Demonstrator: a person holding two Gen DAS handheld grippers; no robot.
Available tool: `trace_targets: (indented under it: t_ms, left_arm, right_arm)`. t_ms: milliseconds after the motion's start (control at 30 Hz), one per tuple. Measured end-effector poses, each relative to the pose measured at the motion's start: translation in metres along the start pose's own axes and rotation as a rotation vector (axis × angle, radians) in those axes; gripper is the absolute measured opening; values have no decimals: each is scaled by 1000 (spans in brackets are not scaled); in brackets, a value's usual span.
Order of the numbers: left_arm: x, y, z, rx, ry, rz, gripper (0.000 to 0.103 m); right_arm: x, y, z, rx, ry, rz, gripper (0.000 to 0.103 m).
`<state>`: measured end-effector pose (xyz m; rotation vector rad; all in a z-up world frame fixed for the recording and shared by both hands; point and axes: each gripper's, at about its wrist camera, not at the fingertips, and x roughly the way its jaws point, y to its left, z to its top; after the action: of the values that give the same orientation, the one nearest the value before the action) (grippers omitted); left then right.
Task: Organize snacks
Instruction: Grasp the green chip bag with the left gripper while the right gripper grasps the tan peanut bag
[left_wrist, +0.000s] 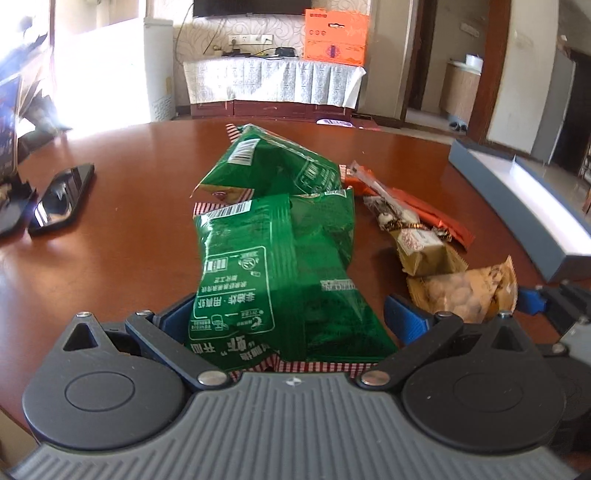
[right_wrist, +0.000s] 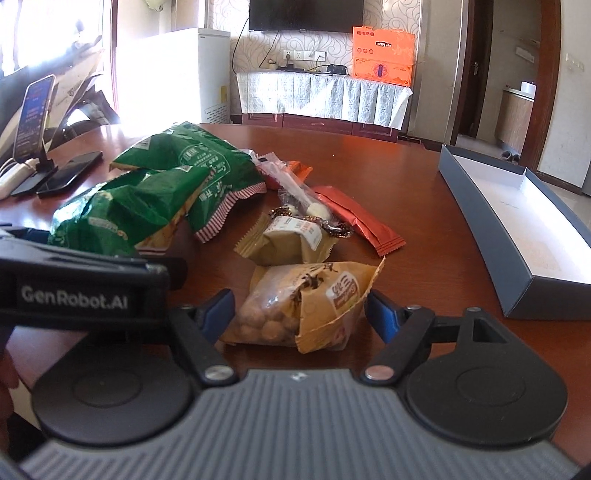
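My left gripper (left_wrist: 291, 314) is open around the near green snack bag (left_wrist: 280, 273), which lies between its blue fingers on the brown table. A second green bag (left_wrist: 266, 162) lies behind it. My right gripper (right_wrist: 299, 314) is open around a tan bag of round nuts (right_wrist: 295, 310), its fingers beside the bag's two ends. Beyond it lie a tan wrapped cake (right_wrist: 288, 240), a clear candy packet (right_wrist: 299, 199) and an orange-red wrapper (right_wrist: 362, 221). Both green bags (right_wrist: 155, 199) show at the left of the right wrist view, with the left gripper's body (right_wrist: 74, 295) in front.
An open grey box with a white inside (right_wrist: 517, 221) lies at the right of the table; it also shows in the left wrist view (left_wrist: 524, 199). A black phone (left_wrist: 62, 199) lies at the left, and a lit phone on a stand (right_wrist: 33, 114) stands behind it.
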<state>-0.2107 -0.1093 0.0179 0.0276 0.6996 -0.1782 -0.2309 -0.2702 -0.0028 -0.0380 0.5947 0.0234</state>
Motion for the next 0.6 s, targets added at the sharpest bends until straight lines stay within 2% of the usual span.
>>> trace_targets:
  t_ms: [333, 600]
  left_arm:
    - [0, -2, -3, 8, -3, -31, 102]
    - [-2, -5, -2, 30, -25, -73, 89]
  right_arm:
    - [-3, 0, -1, -34, -14, 12, 72]
    - [-8, -13, -1, -32, -16, 21, 68]
